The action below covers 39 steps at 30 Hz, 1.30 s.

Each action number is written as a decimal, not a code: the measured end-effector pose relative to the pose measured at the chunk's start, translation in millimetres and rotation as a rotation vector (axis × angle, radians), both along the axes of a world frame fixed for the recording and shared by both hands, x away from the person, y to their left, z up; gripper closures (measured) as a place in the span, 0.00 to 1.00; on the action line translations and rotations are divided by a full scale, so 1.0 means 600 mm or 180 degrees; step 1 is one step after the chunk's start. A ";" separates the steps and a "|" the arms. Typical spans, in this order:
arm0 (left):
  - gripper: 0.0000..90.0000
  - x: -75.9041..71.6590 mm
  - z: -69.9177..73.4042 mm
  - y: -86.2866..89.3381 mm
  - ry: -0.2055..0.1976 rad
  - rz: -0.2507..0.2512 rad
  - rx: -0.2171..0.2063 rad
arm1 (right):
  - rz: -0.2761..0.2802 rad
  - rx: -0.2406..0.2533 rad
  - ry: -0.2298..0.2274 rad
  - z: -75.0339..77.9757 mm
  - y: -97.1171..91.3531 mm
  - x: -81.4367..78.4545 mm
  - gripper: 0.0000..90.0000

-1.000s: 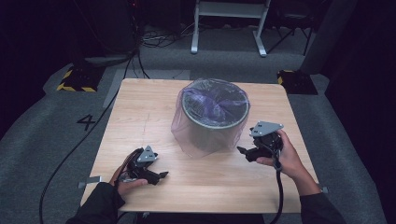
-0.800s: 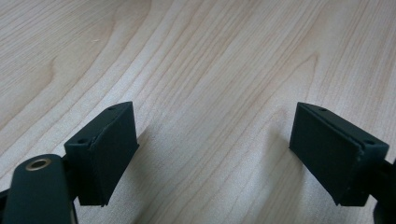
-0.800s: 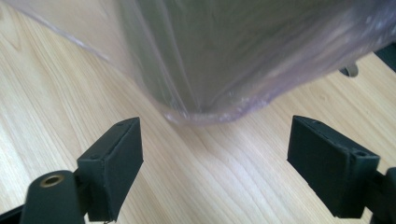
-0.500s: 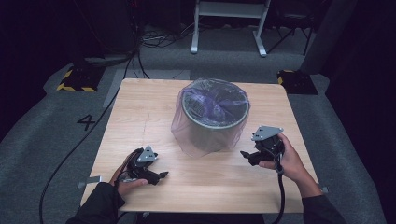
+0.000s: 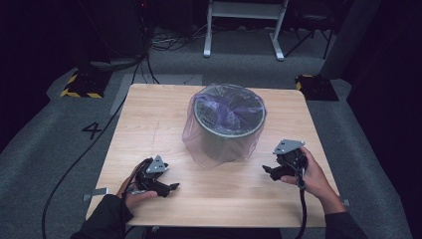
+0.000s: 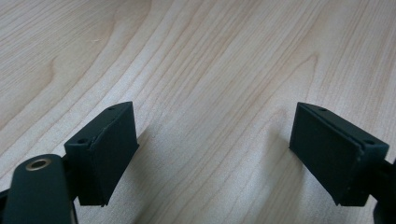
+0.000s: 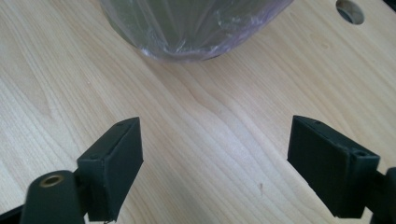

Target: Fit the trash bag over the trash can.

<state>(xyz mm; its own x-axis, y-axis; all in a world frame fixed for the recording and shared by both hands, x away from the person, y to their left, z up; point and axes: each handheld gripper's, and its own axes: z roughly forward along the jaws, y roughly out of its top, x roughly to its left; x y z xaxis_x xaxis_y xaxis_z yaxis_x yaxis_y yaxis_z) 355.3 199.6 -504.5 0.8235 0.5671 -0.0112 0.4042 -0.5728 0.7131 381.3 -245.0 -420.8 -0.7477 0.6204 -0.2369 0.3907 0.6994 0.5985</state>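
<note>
A round dark bin (image 5: 226, 134) lined with a clear purple-tinted plastic bag (image 5: 224, 107) stands in the middle of the wooden table (image 5: 149, 119). My left gripper (image 5: 171, 187) rests on the table at the front left, held in a hand, open with nothing between its fingers (image 6: 105, 151). My right gripper (image 5: 266, 170) is held low at the front right, close to the bin's right side, also open and empty. In the right gripper view the bag-covered bin base (image 7: 191, 28) lies just ahead of the gripper (image 7: 217, 158), apart from it.
The table stands on grey carpet with a floor mark "4" (image 5: 93, 130) at its left. Cables (image 5: 74, 164) trail over the floor. A white metal stand (image 5: 244, 20) is behind the table. A round hole (image 7: 350, 10) shows in the tabletop.
My right gripper has sunk and drawn toward the table's front, away from the bin's rim. The left gripper has stayed put.
</note>
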 end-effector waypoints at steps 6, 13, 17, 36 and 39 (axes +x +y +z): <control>0.16 0.000 0.000 0.000 0.0000 -0.0001 0.0001 | -0.0052 0.0017 0.0081 -0.019 -0.014 0.001 0.20; 0.16 0.000 0.000 0.000 0.0000 -0.0001 0.0001 | -0.0129 0.0027 0.0179 -0.039 -0.024 0.002 0.20; 0.16 0.000 0.000 0.000 0.0000 0.0000 0.0000 | -0.0143 0.0047 0.0200 -0.048 -0.027 0.002 0.20; 0.16 0.000 0.000 0.000 -0.0001 0.0000 0.0000 | -0.0269 0.0246 0.0191 -0.089 -0.062 -0.021 0.21; 0.16 0.000 0.000 0.000 0.0000 0.0000 0.0001 | -0.0311 0.0258 0.0170 -0.094 -0.067 -0.025 0.21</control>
